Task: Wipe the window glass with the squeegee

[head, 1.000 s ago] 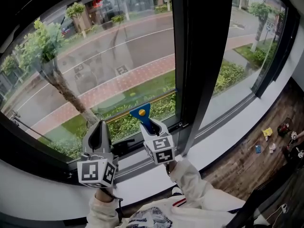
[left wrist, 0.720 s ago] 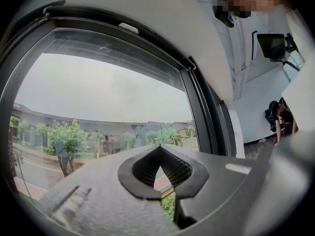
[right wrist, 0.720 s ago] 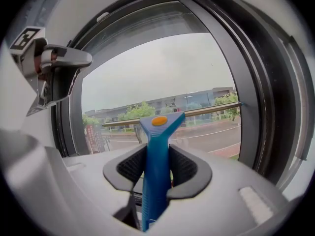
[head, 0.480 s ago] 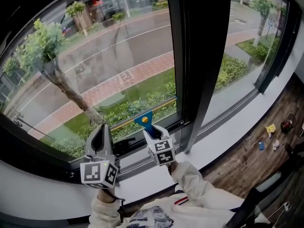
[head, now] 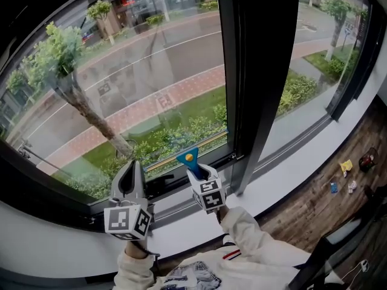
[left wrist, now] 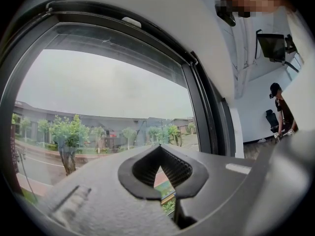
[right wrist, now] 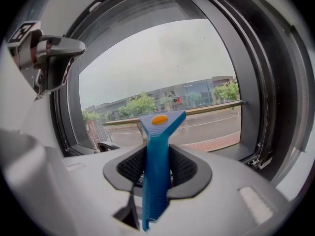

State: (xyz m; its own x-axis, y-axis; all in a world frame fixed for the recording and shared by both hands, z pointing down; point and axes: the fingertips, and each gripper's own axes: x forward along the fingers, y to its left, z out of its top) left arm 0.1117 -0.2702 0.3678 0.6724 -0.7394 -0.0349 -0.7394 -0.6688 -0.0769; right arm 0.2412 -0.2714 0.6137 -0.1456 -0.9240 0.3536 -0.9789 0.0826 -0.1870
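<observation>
Window glass (head: 139,83) fills the top of the head view, with a wet street and trees behind it. Its upper and left edges run out of shot, and the dark frame post (head: 248,71) cuts it off on the right. Down low, just above the bottom frame rail, sits the squeegee (head: 188,158). Its blade edge faces away, so I can't tell whether it touches the pane.

The right hand-held gripper (head: 198,171) is clamped on the squeegee's handle, jaws pressed to both sides, and the handle's lower end is hidden between them. The left hand-held gripper (head: 132,169) hangs just beside it over the white sill (head: 290,174). Its jaws are drawn together and hold nothing.

In the right gripper view the squeegee (right wrist: 156,146) stands upright: a ribbed blue handle flaring to a wedge head with an orange dot.
</observation>
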